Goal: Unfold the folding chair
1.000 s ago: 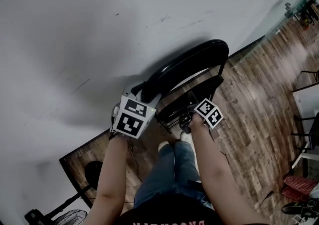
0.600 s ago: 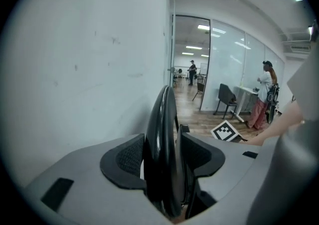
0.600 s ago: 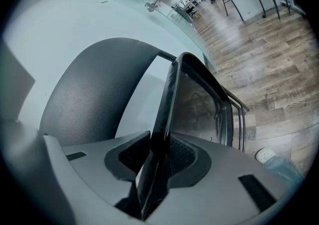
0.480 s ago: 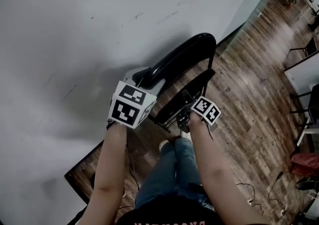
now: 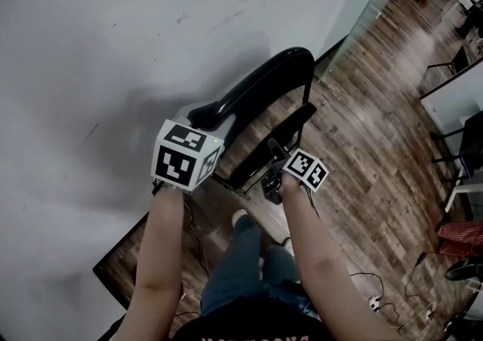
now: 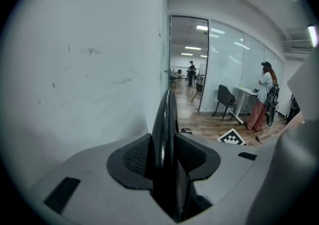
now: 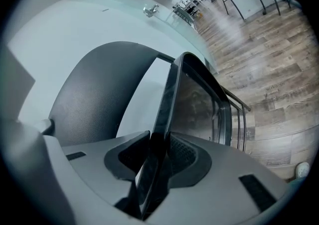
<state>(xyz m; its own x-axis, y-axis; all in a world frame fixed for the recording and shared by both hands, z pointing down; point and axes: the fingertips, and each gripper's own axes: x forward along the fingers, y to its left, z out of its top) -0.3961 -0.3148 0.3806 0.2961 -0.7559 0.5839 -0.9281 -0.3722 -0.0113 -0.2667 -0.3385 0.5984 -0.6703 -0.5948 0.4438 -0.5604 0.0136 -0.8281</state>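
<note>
The left gripper's jaws are closing on the top edge of the folding chair's black backrest. The ribbed pads lie against either side of that narrow edge. The right gripper's jaws pinch the thin near edge of the seat, which runs up and away between the pads as a dark, glossy panel.

In the head view both forearms reach forward from the bottom of the picture. The left marker cube sits at the near left end of the backrest. The right marker cube is just right of the seat's near corner. The person's jeans and a light shoe show between the arms, just short of the chair.

The chair stands on the wooden floor, beside a white wall that fills the left and far side of the view. The seat is tilted steeply, close to the backrest but apart from it, and a black frame tube runs between them at the far right end. In the right gripper view the backrest rises as a broad grey curve left of the seat.

Cables lie on the floor to the near right. Farther off, the left gripper view shows a glass partition. Beyond it a person stands at a white surface, with a dark chair to its left.
</note>
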